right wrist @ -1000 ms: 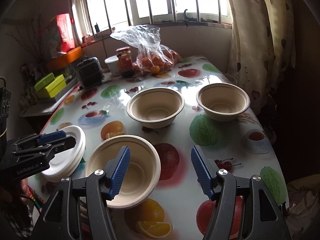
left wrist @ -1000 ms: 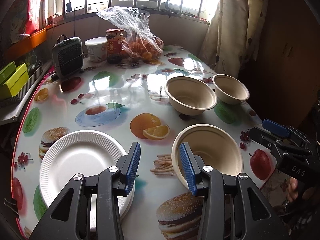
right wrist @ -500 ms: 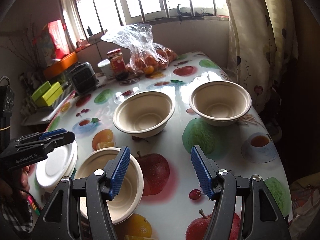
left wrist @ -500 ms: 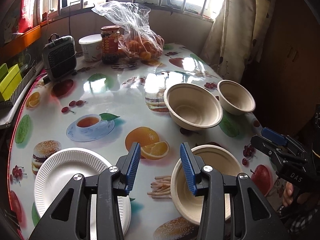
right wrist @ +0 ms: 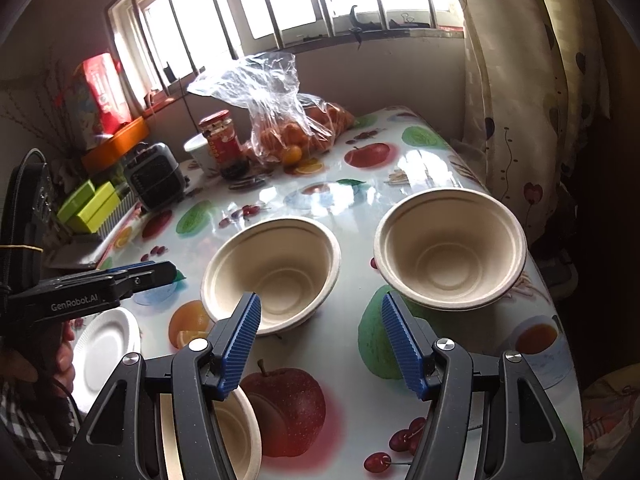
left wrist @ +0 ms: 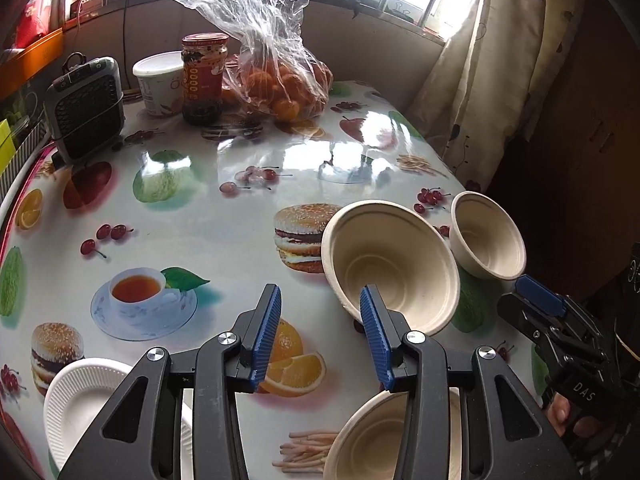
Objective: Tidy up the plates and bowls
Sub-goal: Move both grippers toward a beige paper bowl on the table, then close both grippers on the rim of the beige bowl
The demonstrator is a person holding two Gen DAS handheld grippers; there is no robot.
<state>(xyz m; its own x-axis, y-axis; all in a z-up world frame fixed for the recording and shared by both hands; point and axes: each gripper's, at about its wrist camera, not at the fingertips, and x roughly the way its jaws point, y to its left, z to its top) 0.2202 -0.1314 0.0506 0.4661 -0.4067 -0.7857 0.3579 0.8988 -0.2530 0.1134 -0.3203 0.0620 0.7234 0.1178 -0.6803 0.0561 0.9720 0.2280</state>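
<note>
Three beige paper bowls stand on the fruit-print table. The middle bowl [left wrist: 394,264] [right wrist: 274,266] lies just ahead of both grippers. The far bowl [left wrist: 488,234] [right wrist: 450,248] stands near the right table edge. The near bowl [left wrist: 372,440] [right wrist: 236,436] is partly hidden under the gripper bodies. A stack of white paper plates [left wrist: 80,400] [right wrist: 106,344] sits at the near left. My left gripper [left wrist: 320,332] is open and empty above the table. My right gripper [right wrist: 320,340] is open and empty, between the middle and far bowls.
At the back stand a bag of oranges [left wrist: 276,76], a red-labelled jar [left wrist: 202,80], a white tub [left wrist: 160,80] and a small grey heater [left wrist: 86,108]. A curtain [left wrist: 472,80] hangs at the right. The table edge [right wrist: 560,320] runs close beside the far bowl.
Both grippers moved forward over the table. The near bowl and plates slid toward the bottom of the views and the middle and far bowls came closer. Both stay open.
</note>
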